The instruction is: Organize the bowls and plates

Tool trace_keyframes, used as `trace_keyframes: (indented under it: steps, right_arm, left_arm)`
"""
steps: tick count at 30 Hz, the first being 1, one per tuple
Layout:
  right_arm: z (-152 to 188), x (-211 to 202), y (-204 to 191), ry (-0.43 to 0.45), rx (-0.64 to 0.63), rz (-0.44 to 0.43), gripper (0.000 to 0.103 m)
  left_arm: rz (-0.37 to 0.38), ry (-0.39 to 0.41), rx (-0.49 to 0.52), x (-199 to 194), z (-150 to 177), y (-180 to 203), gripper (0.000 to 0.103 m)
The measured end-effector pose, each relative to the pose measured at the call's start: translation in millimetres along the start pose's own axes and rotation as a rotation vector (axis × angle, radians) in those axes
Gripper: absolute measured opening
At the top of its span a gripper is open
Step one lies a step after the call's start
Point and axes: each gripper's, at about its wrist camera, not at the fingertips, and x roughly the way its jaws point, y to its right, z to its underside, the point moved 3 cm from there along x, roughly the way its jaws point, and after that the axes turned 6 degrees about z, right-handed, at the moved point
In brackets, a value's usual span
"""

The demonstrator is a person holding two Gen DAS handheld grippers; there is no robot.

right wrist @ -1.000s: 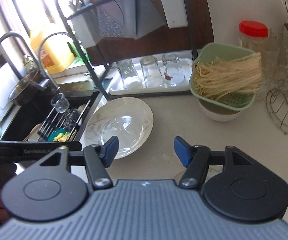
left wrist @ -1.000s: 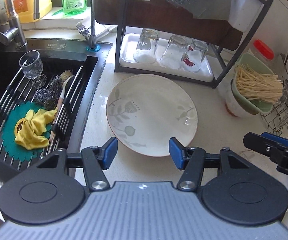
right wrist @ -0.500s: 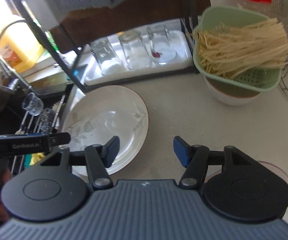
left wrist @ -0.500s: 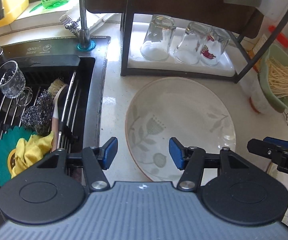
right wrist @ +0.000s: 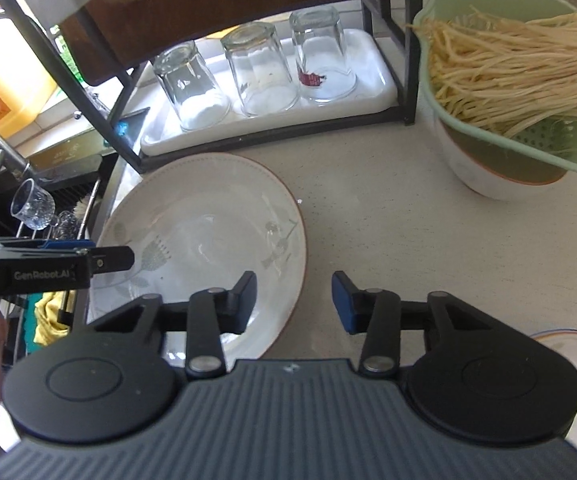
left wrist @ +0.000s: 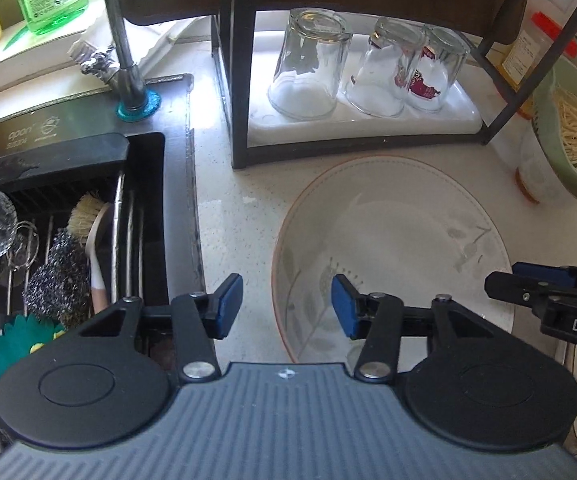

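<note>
As both tools have been brought lower and closer, the plate [left wrist: 396,248] is now bracketed: its near-left rim lies between the spread left gripper [left wrist: 287,306] fingers, its right rim between the spread right gripper [right wrist: 293,302] fingers; a two-sided lift is probably being prepared.

plate [left wrist: 400,240] on counter [right wrist: 388,200] | sink [left wrist: 144,184] left | glasses [left wrist: 310,64] behind

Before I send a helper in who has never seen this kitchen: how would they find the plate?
Start at the black sink, then go right onto the pale counter. The plate lies flat there, before the dark rack's upturned glasses. It alone is wide, white, leaf-patterned and thinly brown-rimmed.
</note>
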Motion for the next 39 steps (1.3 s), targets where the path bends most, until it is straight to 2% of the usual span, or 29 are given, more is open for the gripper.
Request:
trace_keyframes:
  steps: [5, 10, 13, 16, 20, 28, 30, 39]
  right_arm:
    - [-1.4, 12.7, -2.0, -0.034, 0.031, 0.003, 0.018]
    - [-0.7, 15.2, 2.3, -0.047, 0.068, -0.041, 0.018]
    - [1.2, 14.2, 6.4, -0.051, 0.104, -0.072, 0.019]
    - [3.0, 11.2, 7.5, -0.059, 0.118, -0.080, 0.019]
    - [6.1, -0.6, 12.1, -0.055, 0.130, -0.075, 0.019]
    - [19.6, -26.0, 23.5, -0.042, 0.180, -0.085, 0.019]
    - [22.1, -33.5, 27.1, -0.029, 0.196, -0.091, 0.019]
    - [31.0, -66.7, 44.8, 0.042, 0.214, -0.076, 0.019]
  left_arm:
    - [0.049, -0.028, 0.013, 11.1, -4.4, -0.6, 0.034]
    - [0.081, -0.030, -0.003, 16.0, -8.5, -2.1, 0.034]
    - [0.116, -0.044, -0.056, 16.8, -12.9, -7.7, 0.034]
    - [0.134, -0.067, -0.054, 16.7, -16.3, -6.9, 0.034]
    - [0.204, -0.080, -0.079, 8.4, -17.8, -5.2, 0.034]
    - [0.243, -0.084, -0.043, -13.4, -10.6, 12.9, 0.034]
    - [0.263, -0.084, -0.061, -17.4, -7.8, 14.5, 0.034]
    - [0.321, -0.065, -0.028, -37.2, -0.5, 42.3, 0.034]
